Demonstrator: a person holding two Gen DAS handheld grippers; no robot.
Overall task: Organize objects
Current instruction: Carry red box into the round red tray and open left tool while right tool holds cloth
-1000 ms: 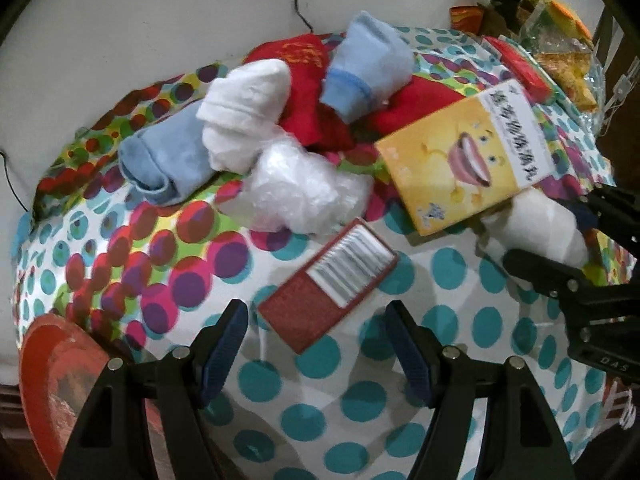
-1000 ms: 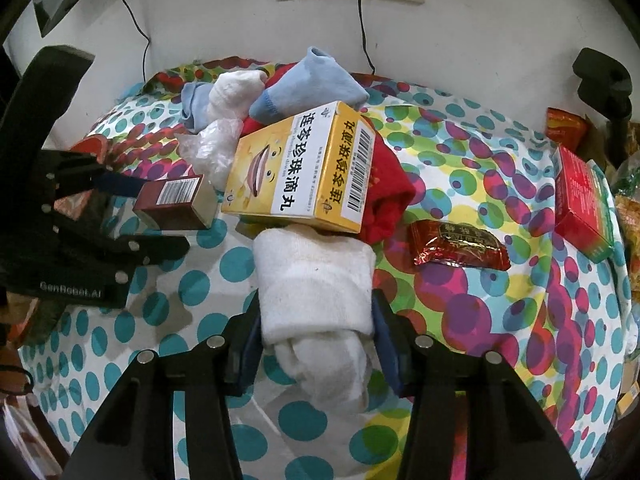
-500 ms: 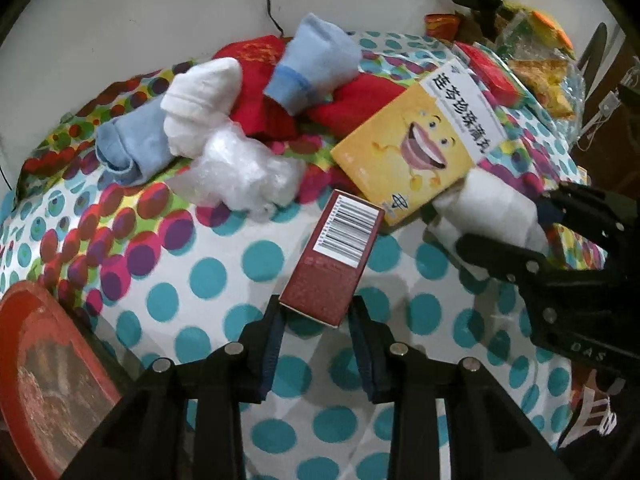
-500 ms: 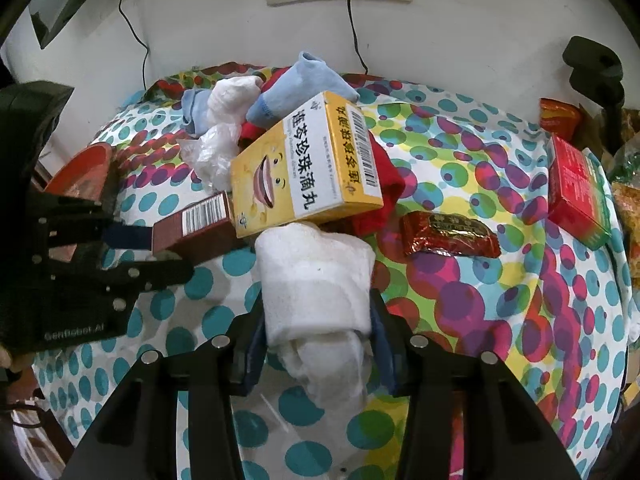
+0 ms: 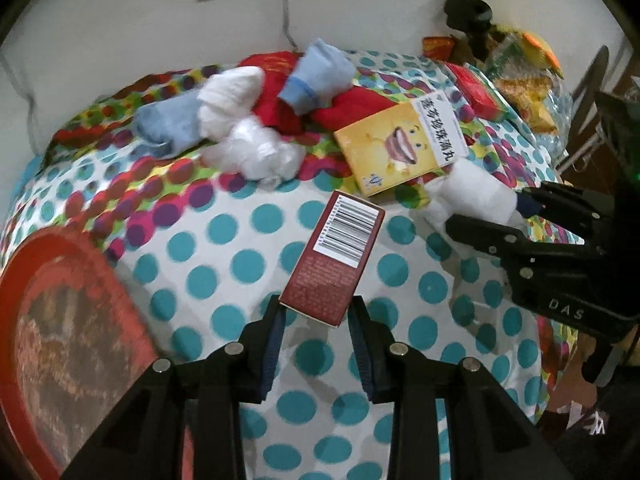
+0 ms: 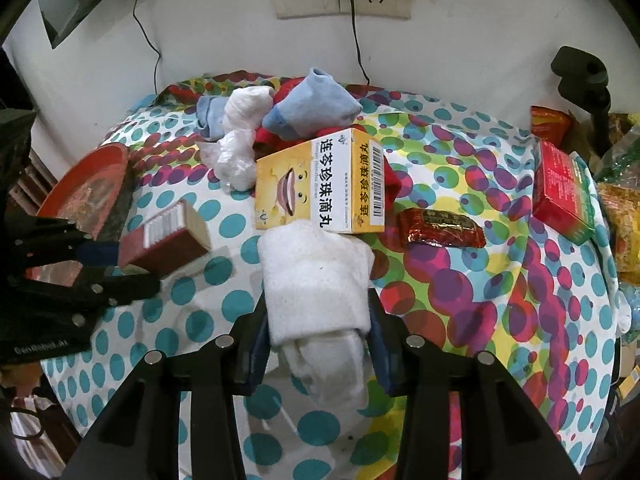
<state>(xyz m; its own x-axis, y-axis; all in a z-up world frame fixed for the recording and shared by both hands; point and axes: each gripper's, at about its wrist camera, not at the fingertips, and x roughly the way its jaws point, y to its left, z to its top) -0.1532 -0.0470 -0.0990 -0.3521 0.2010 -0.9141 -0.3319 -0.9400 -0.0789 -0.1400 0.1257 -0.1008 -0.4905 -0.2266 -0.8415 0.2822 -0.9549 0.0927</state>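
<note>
The left gripper [image 5: 316,322] clamps the dark red barcoded carton [image 5: 334,262] by its near end, lifting it clear of the polka-dot tabletop [image 5: 224,264]; the right gripper [image 6: 316,332], jaws closing, squeezes the rolled white sock [image 6: 316,280] for sorting.

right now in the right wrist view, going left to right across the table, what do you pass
red tray → dark red box in the left gripper → yellow box → dark red foil packet → red and green box

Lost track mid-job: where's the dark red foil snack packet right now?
In the right wrist view, the dark red foil snack packet lies flat on the dotted tablecloth, right of the yellow cardboard box, left of the red-and-green box.
</note>
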